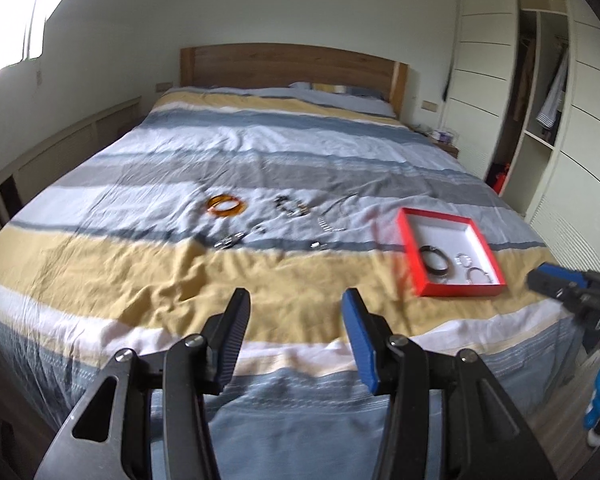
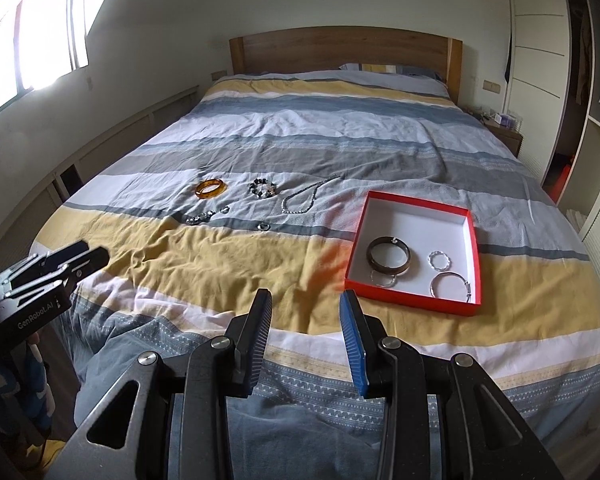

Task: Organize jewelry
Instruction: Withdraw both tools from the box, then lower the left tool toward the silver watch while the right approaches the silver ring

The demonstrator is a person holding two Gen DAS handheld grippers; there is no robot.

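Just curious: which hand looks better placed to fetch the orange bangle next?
Probably the left. The orange bangle lies on the left tool's side; the right tool sits nearer the red box. Both are empty.

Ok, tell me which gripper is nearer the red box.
Right. The right gripper hangs open just short of the red box's near edge, slightly to its left. The left gripper is farther left, over the bed's foot, facing the loose jewelry instead.
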